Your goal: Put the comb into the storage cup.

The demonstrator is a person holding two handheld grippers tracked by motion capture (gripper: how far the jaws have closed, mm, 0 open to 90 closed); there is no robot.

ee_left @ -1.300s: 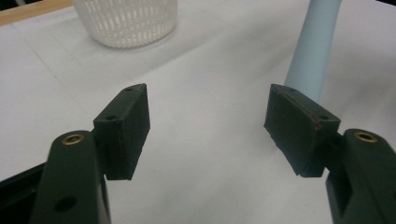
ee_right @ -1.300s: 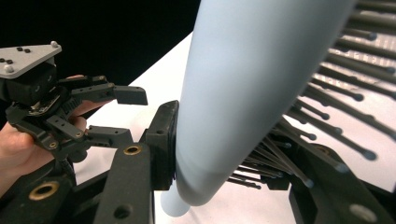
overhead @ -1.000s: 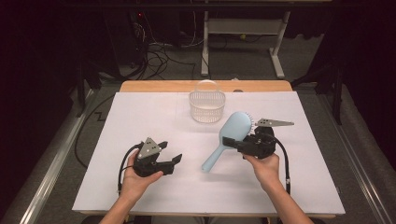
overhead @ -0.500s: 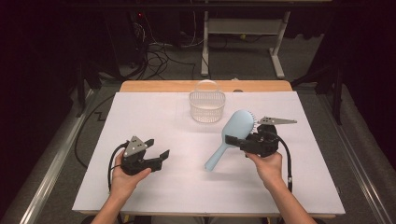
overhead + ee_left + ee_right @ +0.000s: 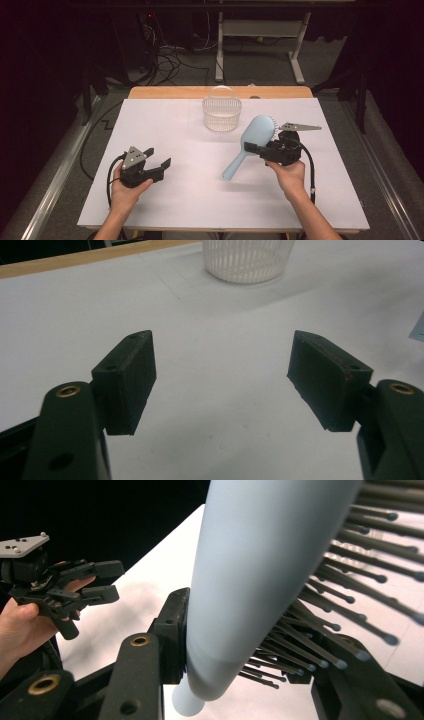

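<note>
Right tool [image 5: 254, 148] clamps hairbrush [image 5: 250, 145], far pad hidden by bristles; left tool [image 5: 161, 159] open, empty.

Pale blue plastic hairbrush [image 5: 254, 141] clamped between fingers [image 5: 251, 148] of right gripper [image 5: 255, 149], head behind them toward far edge, handle slanting out before them. White slatted plastic basket [image 5: 222, 114] on white-covered table [image 5: 200, 200], behind and left of right fingers, just beside brush head. Left gripper [image 5: 161, 161] well apart to left of brush; bare table between its fingers [image 5: 127, 382], basket far ahead of them.
</note>
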